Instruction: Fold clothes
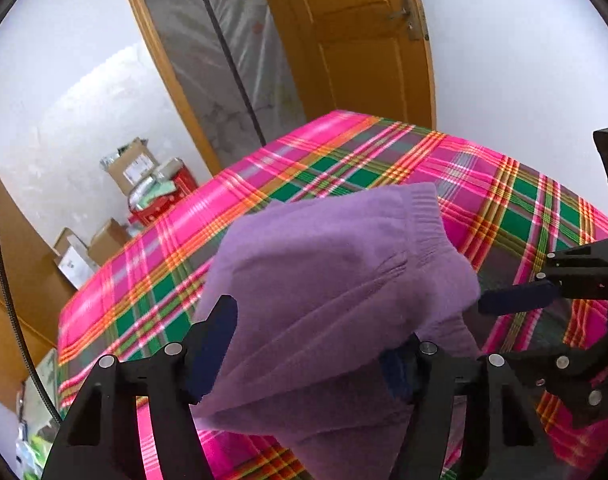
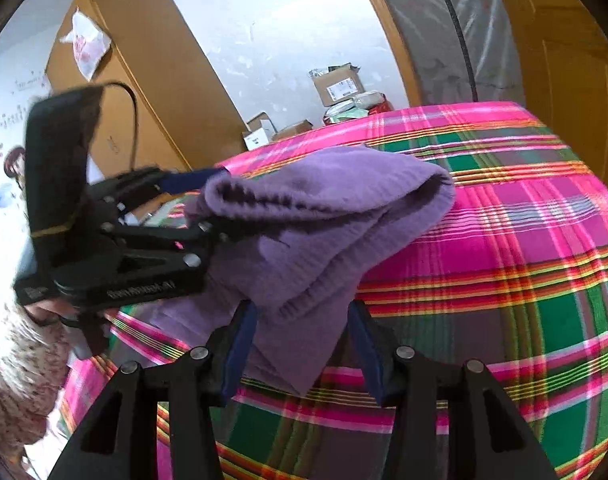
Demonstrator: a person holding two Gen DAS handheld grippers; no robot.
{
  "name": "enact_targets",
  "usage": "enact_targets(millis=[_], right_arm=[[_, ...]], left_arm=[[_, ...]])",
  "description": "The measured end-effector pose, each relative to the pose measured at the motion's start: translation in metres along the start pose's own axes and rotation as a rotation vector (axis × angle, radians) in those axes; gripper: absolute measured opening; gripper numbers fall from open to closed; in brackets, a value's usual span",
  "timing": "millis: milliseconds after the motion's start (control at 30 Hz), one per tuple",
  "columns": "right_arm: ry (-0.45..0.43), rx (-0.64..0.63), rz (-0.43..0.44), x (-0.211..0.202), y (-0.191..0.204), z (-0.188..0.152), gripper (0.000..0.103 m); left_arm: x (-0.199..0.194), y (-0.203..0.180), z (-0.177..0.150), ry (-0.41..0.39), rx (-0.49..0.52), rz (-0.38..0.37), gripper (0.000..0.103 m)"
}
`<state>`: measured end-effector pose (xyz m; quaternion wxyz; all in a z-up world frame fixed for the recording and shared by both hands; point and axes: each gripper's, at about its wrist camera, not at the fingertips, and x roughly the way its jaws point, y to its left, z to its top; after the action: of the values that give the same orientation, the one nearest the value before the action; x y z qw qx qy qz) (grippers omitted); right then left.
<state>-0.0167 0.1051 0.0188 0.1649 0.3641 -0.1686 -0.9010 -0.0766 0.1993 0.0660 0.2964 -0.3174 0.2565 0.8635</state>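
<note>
Left wrist view, garment: a purple knit sweater [image 1: 327,280], partly bundled, lay on the plaid bedcover [image 1: 343,152], its ribbed hem toward the far side.
Left wrist view, left gripper [image 1: 307,344]: the fabric sat between its spread fingers; whether the pads pressed it could not be told, since the right pad was hidden behind the knit.
Left wrist view, right gripper [image 1: 511,300]: it came in from the right edge, one blue pad at the sweater's side.
Right wrist view, garment: the sweater [image 2: 331,216] was doubled over in thick layers, a loose flap hanging toward the camera.
Right wrist view, right gripper [image 2: 300,344]: the flap hung between its half-parted fingers; a firm grasp could not be confirmed.
Right wrist view, left gripper [image 2: 208,204]: it reached into the folded edge from the left.
Advice for the step: pinch all layers at matching edges, lift evenly, lay flat without dragging the bedcover.
</note>
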Motion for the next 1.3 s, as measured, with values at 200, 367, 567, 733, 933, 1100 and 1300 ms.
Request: enact_targets(millis=[200,367,567,733,933,1100,1300], right_arm=[[0.015,0.053,0.017,0.013,-0.005,0.009,0.049],[0.018,0.057,0.01,0.019,-0.003,0.009,0.048],[-0.019,0.033,-0.043,0.016,0.005,0.01,0.018],[-0.052,0.014,-0.054,0.011,0.013,0.015,0.003],[-0.1,-0.044,-0.049,0.003,0.03,0.021,0.0],[-0.124,-0.055,-0.056,-0.003,0.037,0.025,0.0],[-0.11,-0.017,-0.08,-0.01,0.032,0.022,0.002]], left_arm=[[0.009,-0.001,0.008,-0.003,0.018,0.0,0.069],[0.006,0.011,0.01,-0.019,-0.032,-0.014,0.038],[-0.001,0.023,0.01,-0.045,-0.088,0.002,0.03],[-0.01,0.041,0.007,-0.068,-0.145,0.041,0.016],[-0.03,0.062,0.004,-0.121,-0.199,0.099,0.011],[-0.043,0.085,-0.006,-0.14,-0.257,0.144,0.01],[-0.06,0.115,-0.026,-0.152,-0.342,0.19,0.01]])
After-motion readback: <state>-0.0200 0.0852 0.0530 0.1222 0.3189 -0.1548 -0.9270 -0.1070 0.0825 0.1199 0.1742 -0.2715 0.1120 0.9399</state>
